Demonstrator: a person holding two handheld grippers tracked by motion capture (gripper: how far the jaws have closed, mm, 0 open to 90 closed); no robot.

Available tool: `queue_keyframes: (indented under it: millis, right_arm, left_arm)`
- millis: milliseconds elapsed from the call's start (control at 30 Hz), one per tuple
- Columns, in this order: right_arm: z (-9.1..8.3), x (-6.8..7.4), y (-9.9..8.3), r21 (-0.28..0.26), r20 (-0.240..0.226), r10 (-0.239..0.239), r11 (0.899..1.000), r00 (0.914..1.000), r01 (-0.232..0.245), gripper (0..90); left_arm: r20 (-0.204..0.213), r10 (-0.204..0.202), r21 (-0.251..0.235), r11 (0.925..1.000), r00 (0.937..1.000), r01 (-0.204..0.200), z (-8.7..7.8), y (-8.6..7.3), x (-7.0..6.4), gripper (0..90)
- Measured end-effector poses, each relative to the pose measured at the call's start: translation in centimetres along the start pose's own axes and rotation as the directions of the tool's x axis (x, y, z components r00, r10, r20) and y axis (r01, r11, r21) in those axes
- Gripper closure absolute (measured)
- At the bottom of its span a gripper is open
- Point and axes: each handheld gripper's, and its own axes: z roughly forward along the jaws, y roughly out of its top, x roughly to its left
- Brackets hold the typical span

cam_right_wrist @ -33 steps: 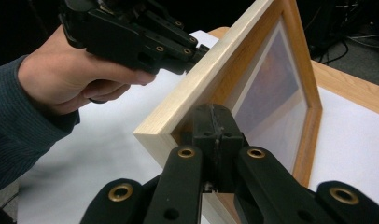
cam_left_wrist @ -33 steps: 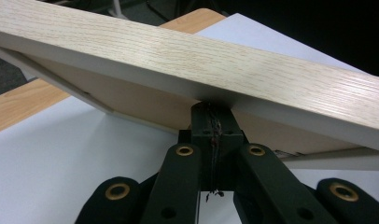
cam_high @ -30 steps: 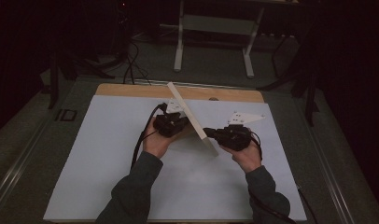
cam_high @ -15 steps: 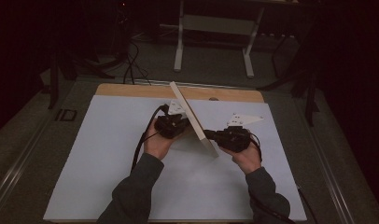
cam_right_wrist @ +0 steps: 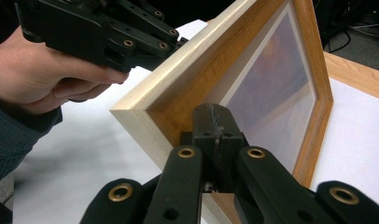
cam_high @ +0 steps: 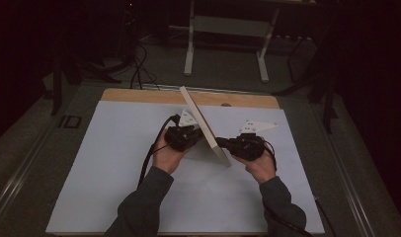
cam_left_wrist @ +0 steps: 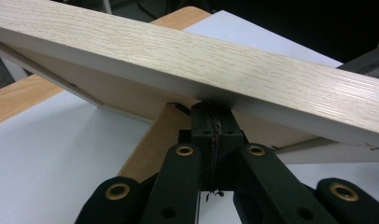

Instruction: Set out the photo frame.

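A light wooden picture frame (cam_high: 204,127) is held on edge above the white sheet, tilted, running from far left to near right. My left gripper (cam_high: 197,134) meets it from the left and is shut on its lower edge (cam_left_wrist: 225,60); the jaws press together at the left gripper's tips (cam_left_wrist: 212,109). From the opposite side my right gripper (cam_high: 220,143) is shut on the frame's near rail. In the right gripper view the glazed front (cam_right_wrist: 271,84) faces the camera, the right gripper (cam_right_wrist: 213,112) bites the rail, and the left gripper (cam_right_wrist: 178,43) touches the top edge.
A white sheet (cam_high: 114,163) covers most of the table, with a strip of bare wood (cam_high: 139,96) along the far edge. A black cable (cam_high: 151,148) trails from the left gripper. Beyond the table stand the legs of a desk (cam_high: 189,44) and floor cables (cam_high: 137,69).
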Motion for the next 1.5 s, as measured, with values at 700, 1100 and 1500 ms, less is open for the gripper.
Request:
queue_keyframes:
  millis: [700,1100,1500]
  right_arm:
    - [0.4,1.5,0.6,0.002,-0.031,-0.046,0.999,0.9985,0.046,90.0]
    - [1.0,2.4,0.8,0.007,-0.055,-0.07,0.998,0.996,0.07,90.0]
    - [1.7,3.1,1.2,0.003,-0.076,-0.078,0.997,0.994,0.079,90.0]
  left_arm:
    - [0.011,-0.018,-0.006,0.9998,0.9998,0.018,-0.1,0.0,0.8,90.0]
    - [0.043,-0.033,-0.019,0.9993,0.9985,0.033,-0.4,-0.3,1.2,90.0]
    - [0.078,-0.031,-0.011,0.9994,0.9964,0.032,-0.7,-0.5,2.1,90.0]
